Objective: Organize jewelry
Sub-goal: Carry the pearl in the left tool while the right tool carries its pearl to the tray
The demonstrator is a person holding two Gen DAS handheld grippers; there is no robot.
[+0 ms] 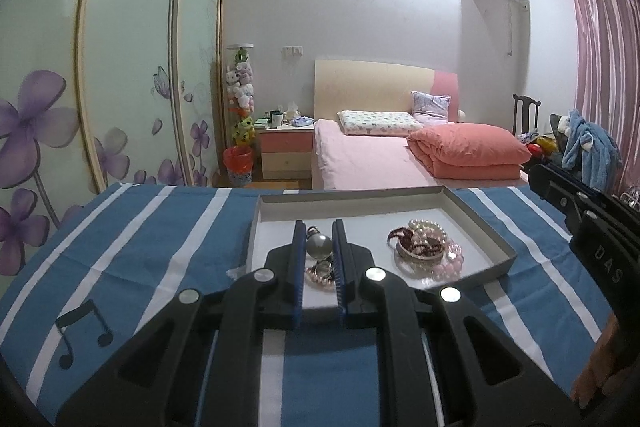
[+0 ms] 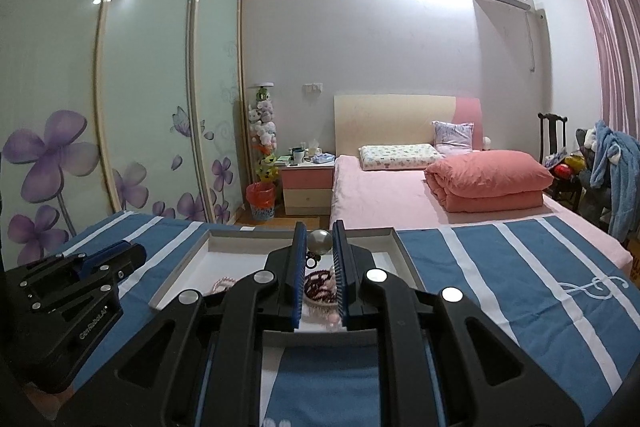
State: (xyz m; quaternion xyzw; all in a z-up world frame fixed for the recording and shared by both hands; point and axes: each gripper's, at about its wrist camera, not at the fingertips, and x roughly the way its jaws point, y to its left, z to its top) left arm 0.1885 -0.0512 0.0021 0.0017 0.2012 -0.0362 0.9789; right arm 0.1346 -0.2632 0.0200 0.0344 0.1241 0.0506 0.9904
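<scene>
A shallow grey tray (image 1: 476,219) sits on a blue and white striped cloth (image 1: 152,227). In it lie a silver ball ornament (image 1: 319,245), a pink bead bracelet (image 1: 318,274) and a pile of pearl, pink and dark red bracelets (image 1: 426,243). My left gripper (image 1: 319,227) is open over the tray's left part, its fingers either side of the ball. My right gripper (image 2: 319,227) is open above the tray's near side (image 2: 180,279), with the ball (image 2: 320,241) and the dark red bracelet (image 2: 318,285) seen between its fingers. Neither holds anything.
The other gripper shows at each view's edge: the right gripper's body (image 1: 592,223) at the tray's right, the left gripper's body (image 2: 76,283) at its left. Beyond the cloth are a pink bed (image 1: 372,155), a nightstand (image 1: 285,151) and wardrobe doors (image 1: 120,67).
</scene>
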